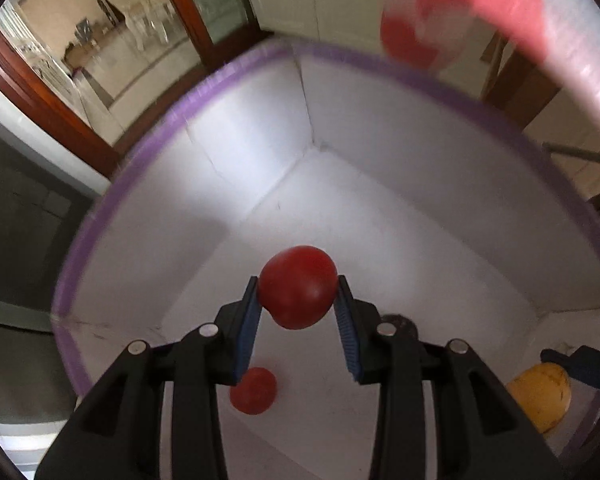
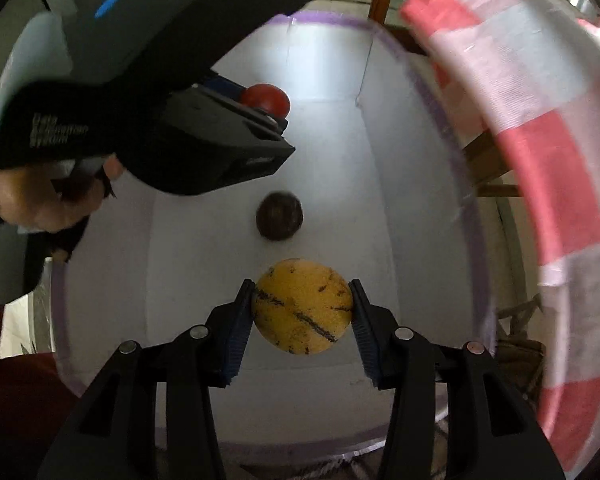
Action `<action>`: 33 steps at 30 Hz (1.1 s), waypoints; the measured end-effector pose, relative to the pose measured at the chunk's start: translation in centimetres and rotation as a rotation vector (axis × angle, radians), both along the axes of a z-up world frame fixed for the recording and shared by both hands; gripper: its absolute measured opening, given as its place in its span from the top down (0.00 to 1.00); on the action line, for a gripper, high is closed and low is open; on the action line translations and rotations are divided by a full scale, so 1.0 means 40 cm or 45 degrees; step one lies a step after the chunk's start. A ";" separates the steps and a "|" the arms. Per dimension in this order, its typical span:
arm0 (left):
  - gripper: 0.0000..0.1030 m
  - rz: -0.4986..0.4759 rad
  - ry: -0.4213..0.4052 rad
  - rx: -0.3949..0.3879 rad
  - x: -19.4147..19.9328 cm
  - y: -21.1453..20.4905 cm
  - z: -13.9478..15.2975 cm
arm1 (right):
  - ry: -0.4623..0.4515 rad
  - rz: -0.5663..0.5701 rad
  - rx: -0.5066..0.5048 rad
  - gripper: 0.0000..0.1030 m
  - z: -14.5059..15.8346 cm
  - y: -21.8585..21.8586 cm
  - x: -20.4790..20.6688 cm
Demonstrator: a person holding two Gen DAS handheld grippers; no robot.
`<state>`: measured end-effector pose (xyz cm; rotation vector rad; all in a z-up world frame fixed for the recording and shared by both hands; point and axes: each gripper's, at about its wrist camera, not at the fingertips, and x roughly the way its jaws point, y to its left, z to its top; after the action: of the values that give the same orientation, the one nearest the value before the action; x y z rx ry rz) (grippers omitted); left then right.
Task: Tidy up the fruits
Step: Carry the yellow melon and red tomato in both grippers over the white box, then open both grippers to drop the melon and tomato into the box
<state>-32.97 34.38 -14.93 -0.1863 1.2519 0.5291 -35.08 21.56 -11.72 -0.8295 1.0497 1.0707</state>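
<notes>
Both grippers are chunky matte black plastic. The left gripper (image 1: 298, 320) and right gripper (image 2: 302, 320) each have two forked arms with a round silver screw head on every knuckle, four per gripper. The finger pads (image 1: 247, 332) are ribbed blue rubber. Seen from the right one, the left's body has blurry white lettering (image 2: 58, 130) and a blue mark (image 2: 107, 5) on top.

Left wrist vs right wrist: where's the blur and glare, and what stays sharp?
Left wrist: red fruit in the left gripper is fairly sharp; the red-and-white cloth at top right smears badly; a bright patch glares on the white box wall. Right wrist: yellow fruit in the right gripper is crisp; the dark fruit beyond is soft; fisheye bends the purple rim.
</notes>
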 end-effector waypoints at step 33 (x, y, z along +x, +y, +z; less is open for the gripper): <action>0.02 -0.044 -0.677 0.447 0.047 -0.199 0.488 | -0.079 -0.158 0.619 0.16 0.420 -0.264 0.143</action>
<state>-31.09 26.43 4.57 -0.0046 0.6316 0.6117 -29.35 11.00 5.06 -0.3973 0.7326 1.1238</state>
